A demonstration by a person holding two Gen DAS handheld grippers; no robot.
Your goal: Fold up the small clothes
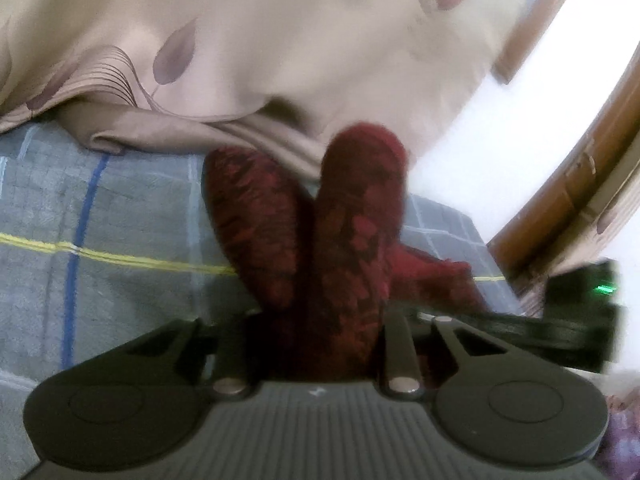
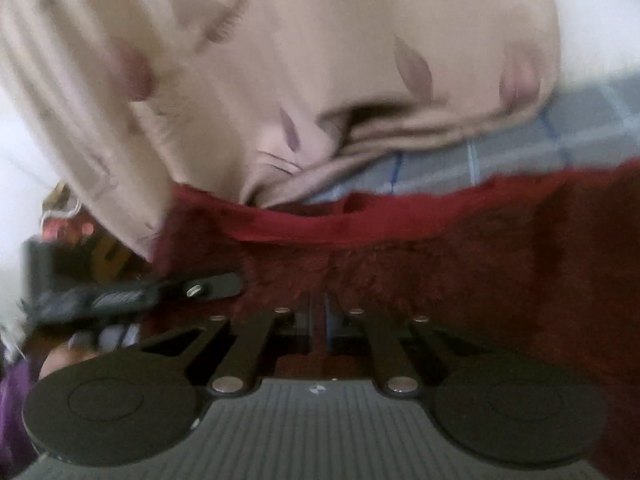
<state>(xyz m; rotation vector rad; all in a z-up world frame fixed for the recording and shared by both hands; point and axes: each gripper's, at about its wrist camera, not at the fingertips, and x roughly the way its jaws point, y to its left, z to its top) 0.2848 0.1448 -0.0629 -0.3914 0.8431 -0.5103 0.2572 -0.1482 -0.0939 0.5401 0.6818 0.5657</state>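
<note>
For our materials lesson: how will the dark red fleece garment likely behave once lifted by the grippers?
The red garment probably flops: it already bunches in soft lobes ahead of the left gripper. Its fuzzy pile suggests good grip, little slipping. It looks light, and is unlikely to roll on the checked blanket.

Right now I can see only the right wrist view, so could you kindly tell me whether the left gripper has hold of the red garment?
Observer: Yes, the left gripper is clamped on the red garment, and two dark-patterned lobes stick out ahead of it.
Operator: Thank you. What shows behind those lobes?
Observer: A grey checked blanket crossed by a yellow stripe, which your view lacks.
</note>
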